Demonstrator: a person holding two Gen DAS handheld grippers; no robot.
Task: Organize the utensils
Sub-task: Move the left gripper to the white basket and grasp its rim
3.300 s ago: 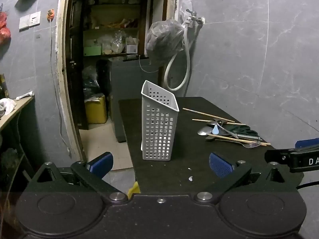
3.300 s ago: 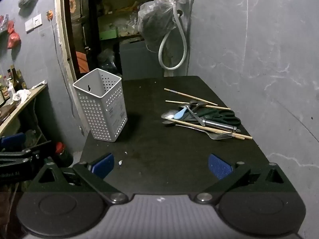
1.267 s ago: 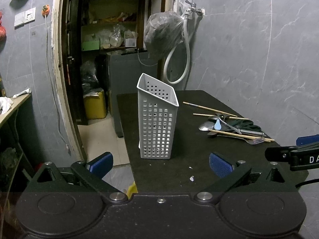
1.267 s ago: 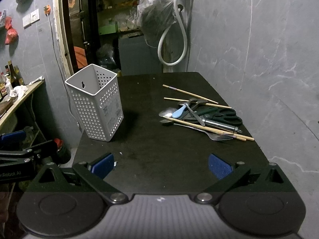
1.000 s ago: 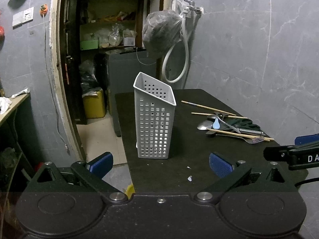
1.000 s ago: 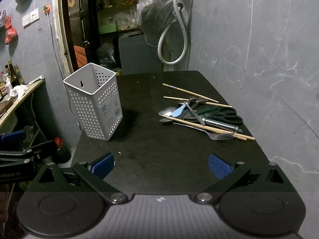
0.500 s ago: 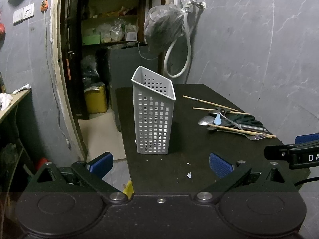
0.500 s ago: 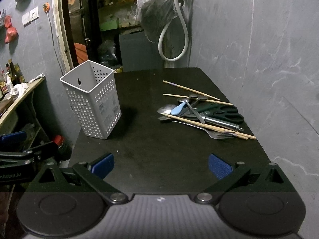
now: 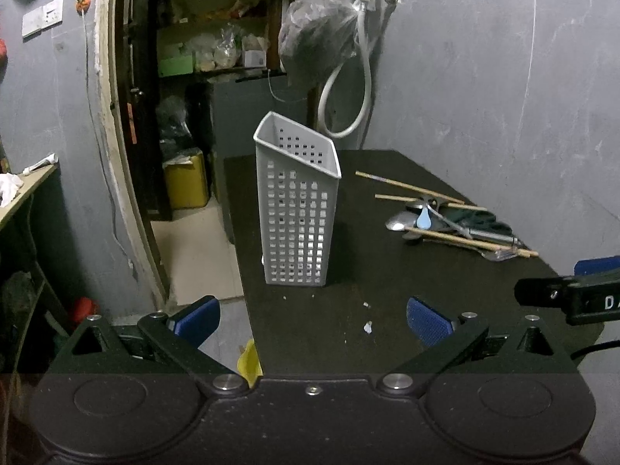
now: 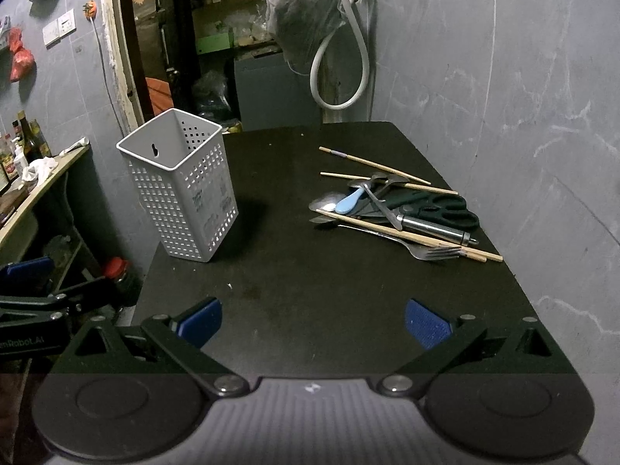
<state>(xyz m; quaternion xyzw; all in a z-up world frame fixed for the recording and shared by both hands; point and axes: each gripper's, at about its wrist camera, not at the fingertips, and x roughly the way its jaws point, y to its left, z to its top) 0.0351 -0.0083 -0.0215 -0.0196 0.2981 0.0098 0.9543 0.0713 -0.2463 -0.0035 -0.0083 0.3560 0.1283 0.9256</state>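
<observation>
Left gripper [image 9: 313, 319] and right gripper [image 10: 313, 321] are being held with fingers spread wide, nothing between them. The perforated holder [image 10: 181, 186] is standing left of centre on the black table [image 10: 329, 283]. The utensil pile [image 10: 395, 209] is lying right of centre, overlapping; lower pieces are being hidden.

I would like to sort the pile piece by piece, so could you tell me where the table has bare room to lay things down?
Bare: the strip between the white basket and the utensil pile, and the table's near half before both open grippers. Crowded: the pile's right side.
</observation>
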